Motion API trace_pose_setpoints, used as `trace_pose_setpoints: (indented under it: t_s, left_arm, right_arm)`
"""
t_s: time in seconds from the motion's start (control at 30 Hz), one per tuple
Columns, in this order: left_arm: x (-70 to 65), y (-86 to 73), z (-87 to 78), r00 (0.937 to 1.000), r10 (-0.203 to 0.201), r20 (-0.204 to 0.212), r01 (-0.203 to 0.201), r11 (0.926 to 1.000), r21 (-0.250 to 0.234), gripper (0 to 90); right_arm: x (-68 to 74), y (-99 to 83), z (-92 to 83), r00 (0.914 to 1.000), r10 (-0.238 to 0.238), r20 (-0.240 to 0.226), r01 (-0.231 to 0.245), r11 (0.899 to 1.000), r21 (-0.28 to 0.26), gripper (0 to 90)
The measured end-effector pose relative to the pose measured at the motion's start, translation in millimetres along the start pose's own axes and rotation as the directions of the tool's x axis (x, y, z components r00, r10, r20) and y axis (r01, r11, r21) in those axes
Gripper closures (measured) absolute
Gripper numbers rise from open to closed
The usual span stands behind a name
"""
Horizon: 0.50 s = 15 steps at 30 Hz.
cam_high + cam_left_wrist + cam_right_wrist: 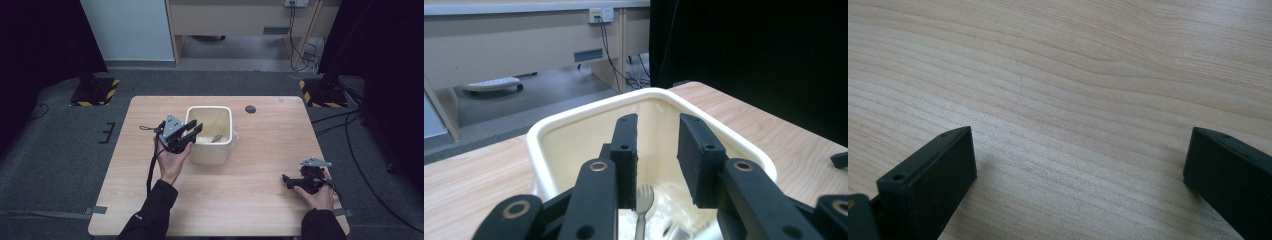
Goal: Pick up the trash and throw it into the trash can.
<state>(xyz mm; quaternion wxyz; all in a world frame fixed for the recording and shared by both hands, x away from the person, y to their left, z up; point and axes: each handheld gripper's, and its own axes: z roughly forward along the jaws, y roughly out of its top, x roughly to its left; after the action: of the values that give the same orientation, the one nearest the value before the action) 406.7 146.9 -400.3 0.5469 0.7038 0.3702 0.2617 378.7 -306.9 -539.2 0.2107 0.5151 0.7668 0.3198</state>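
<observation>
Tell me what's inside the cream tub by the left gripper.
A metal fork lies on the floor of the tub, seen between the left gripper and its slightly parted jaws. Something shiny sits beside it, too blurred to name. The jaws and near wall cover the rest.

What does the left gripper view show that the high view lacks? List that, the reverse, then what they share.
Left gripper view: a fork lying in the bin, seen between the jaws of the open left gripper. High view: the right gripper resting on the table, and a dark round spot near its far edge. Both: the cream bin and wooden table.
</observation>
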Motion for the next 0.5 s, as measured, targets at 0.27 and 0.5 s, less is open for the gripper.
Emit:
trace_pose_setpoints:
  t_s: [0.27, 0.5]
  left_arm:
    - [7.1, -17.9, -34.1, 0.9998, 0.004, -0.017, -0.004, 0.9997, 0.023, 64.0]
    - [11.2, -41.1, -59.0, 0.9999, -0.007, -0.015, 0.008, 0.9988, 0.049, 60.1]
  right_arm:
    - [0.2, 0.0, 0.0, 1.0, 0.001, -0.002, -0.001, 1.0, -0.001, 0.7]
    - [0.3, 0.0, 0.0, 1.0, 0.001, -0.002, -0.001, 1.0, 0.0, 0.7]
